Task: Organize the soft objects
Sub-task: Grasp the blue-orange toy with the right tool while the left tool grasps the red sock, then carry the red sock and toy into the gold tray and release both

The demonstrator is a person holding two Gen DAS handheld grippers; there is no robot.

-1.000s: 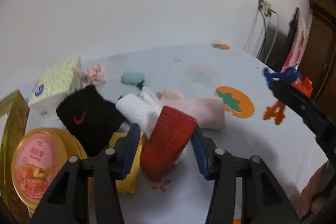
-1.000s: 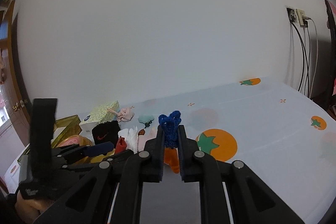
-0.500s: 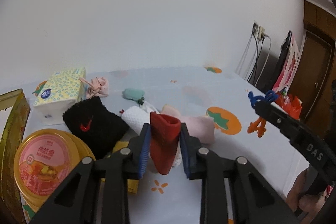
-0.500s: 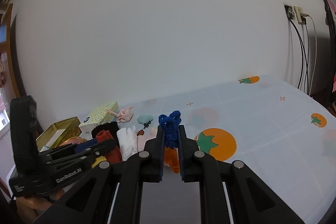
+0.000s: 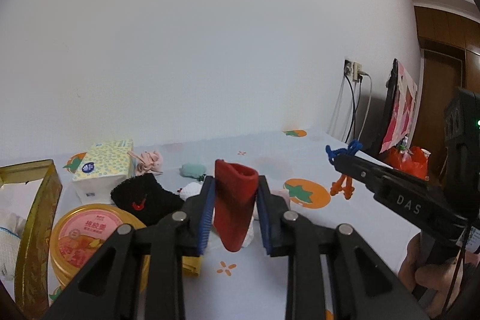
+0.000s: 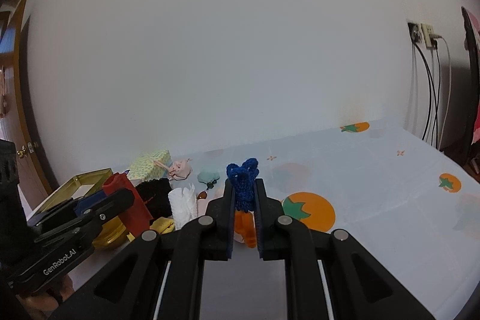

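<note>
Two grips: both tongs loaded, one soft item each.
Left gripper point(image 5: 235, 218): jaws narrowed onto the red wristband point(image 5: 235, 207), blue pads pressing its two sides; band squashed flat and standing upright between them.
Change, left: a second ago the jaws stood wide on either side of the band as it lay against the white cloth point(image 5: 192, 189); half a second ago they had closed on it; now it hangs clear of the tablecloth point(image 5: 300, 260), lower tip free.
Change, view: the left camera's view has swung up, more wall showing and the pile lower in frame.
Right gripper point(image 6: 243, 218): fully closed on the blue-and-orange knitted toy point(image 6: 243, 188); blue top pokes out above the jaws, orange legs dangle below. No change over the second.
Meaning: pick of the red wristband judged complete; likely next is a carry to the gold tin point(image 5: 39, 230) at left, destination unconfirmed.
Remaining on table: black wristband point(image 5: 144, 197), white cloth, pink bow point(image 5: 148, 161), green piece point(image 5: 193, 170), yellow item point(image 6: 162, 225), tissue pack point(image 5: 103, 167), round lidded tub point(image 5: 90, 239).
Hidden: tin interior mostly cut off by frame edge; a white knitted thing point(image 5: 9, 242) seen there, contents otherwise unknown.
Occluded: pink cloth behind the left jaws, only a sliver showing.
Unclear: how deep the pads bite on the toy.
</note>
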